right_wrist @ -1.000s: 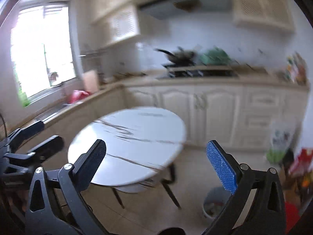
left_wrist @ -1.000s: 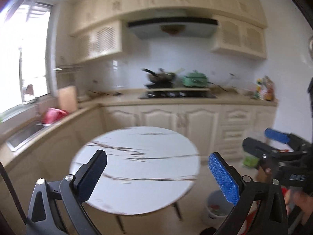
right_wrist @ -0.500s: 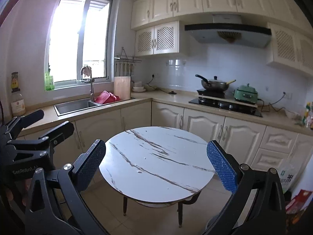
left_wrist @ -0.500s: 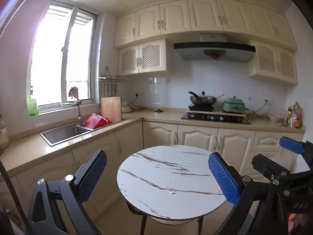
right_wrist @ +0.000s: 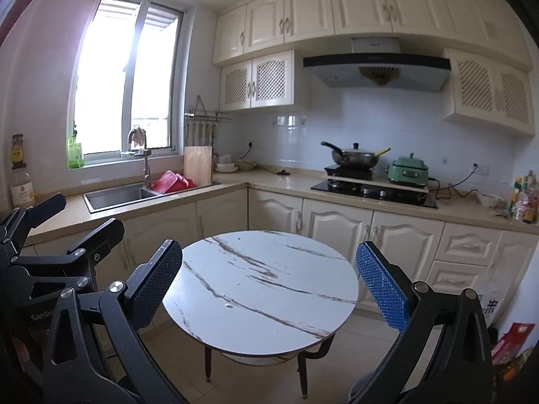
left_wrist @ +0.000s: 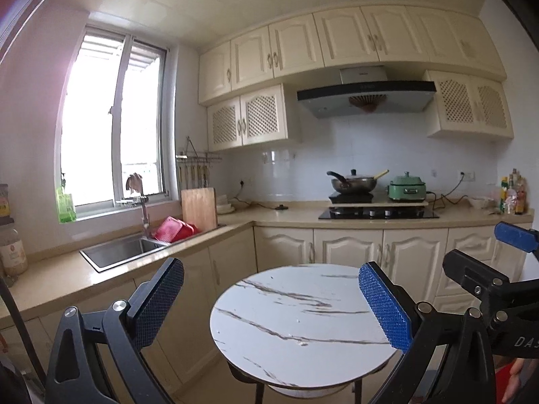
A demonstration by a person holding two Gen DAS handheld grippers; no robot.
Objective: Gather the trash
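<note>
Item 1: my left gripper, raised in front of the round marble-patterned table; fingers spread wide, nothing between the blue pads. It also shows at the left edge of the right wrist view, fingers apart there too.

Item 2: my right gripper, level with the first and just beside it; fingers likewise wide apart and holding nothing. It shows at the right edge of the left wrist view.

Item 3: table top, white with dark veins; a few tiny specks lie on it, too small for me to say whether they are trash. I can pick out no other trash on the table.

Item 4: L-shaped counter behind the table, carrying:
- steel sink with tap, red dish rack beside it
- wooden cutting board standing upright
- hob with a lidded wok
- green electric pot just right of the wok
- bottles at the far right end

Item 5: red packaging on the floor at the lower right, beside the cabinets; what it is I cannot tell.

Item 6: part of a person's hand at the lower right of the left wrist view.
</note>
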